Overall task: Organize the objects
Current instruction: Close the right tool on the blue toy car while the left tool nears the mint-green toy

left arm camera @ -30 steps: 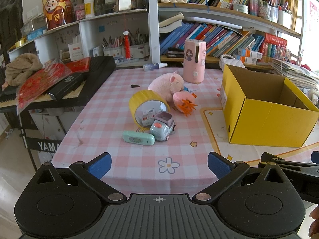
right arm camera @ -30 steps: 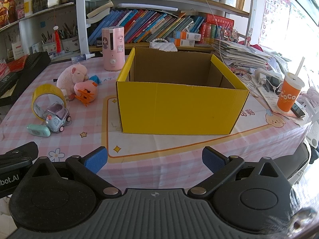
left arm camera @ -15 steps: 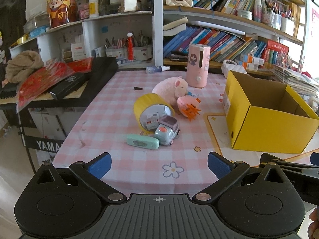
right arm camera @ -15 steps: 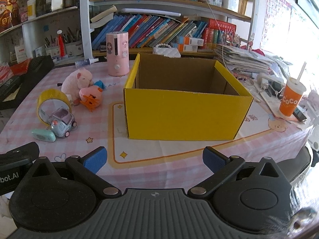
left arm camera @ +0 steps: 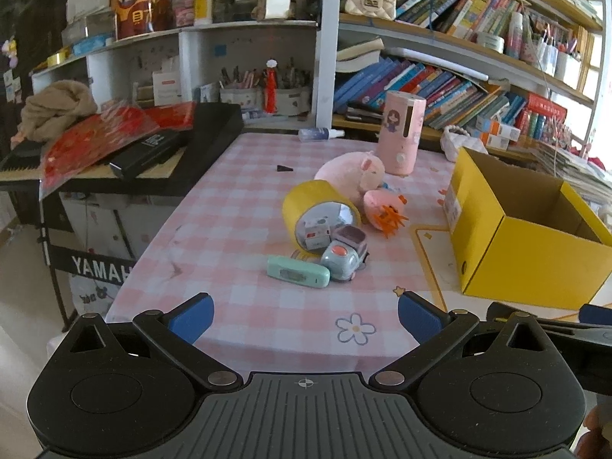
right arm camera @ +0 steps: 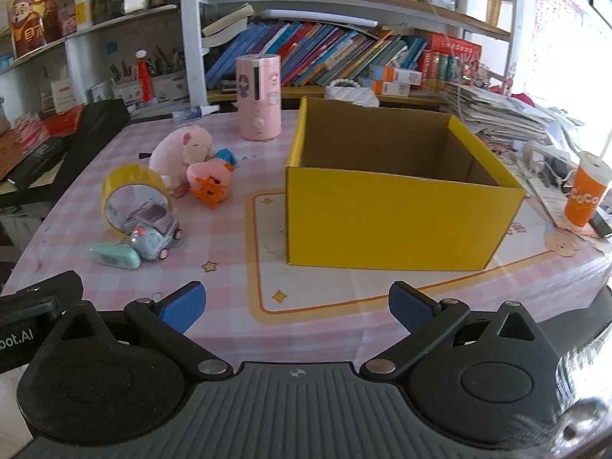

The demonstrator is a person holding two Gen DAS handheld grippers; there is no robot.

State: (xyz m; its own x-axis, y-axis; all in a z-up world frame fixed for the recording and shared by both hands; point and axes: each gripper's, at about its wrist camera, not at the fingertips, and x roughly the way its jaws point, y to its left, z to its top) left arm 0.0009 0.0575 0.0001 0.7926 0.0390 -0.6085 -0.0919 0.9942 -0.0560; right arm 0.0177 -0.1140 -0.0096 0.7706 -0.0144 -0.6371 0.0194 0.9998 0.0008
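- The left gripper [left arm camera: 305, 317] is held at the near edge of the table [left arm camera: 229, 222], its two blue-padded fingers spread wide with nothing between them.
- Straight ahead of the left gripper, a little beyond its fingertips, lies a mint-green case [left arm camera: 298, 276], flat on the pink checked cloth.
- Just beyond the case and touching it on the right sits a small toy car [left arm camera: 344, 254], pale blue with a lilac roof.
- Behind the car stands a yellow tape roll [left arm camera: 317, 210] on its edge, its opening turned toward the left gripper; the car rests against it.
- Farther ahead and slightly right of the roll lies a pink plush pig [left arm camera: 354, 176], with an orange and pink plush toy [left arm camera: 384, 208] beside it, touching the pig's near side.
- Beyond the pig stands a pink cylinder [left arm camera: 401, 132], upright, near the far edge of the table.
- The right gripper [right arm camera: 294, 308] also hangs at the near table edge, its fingers wide apart and holding nothing.
- Directly ahead of the right gripper and a little to the right stands an open yellow box [right arm camera: 397, 214]; what shows of its brown inside is bare.
- The toys lie ahead and well to the left of the right gripper, apart from the box.
- An orange cup [right arm camera: 585, 199] with a straw stands far to the right, beyond the box.
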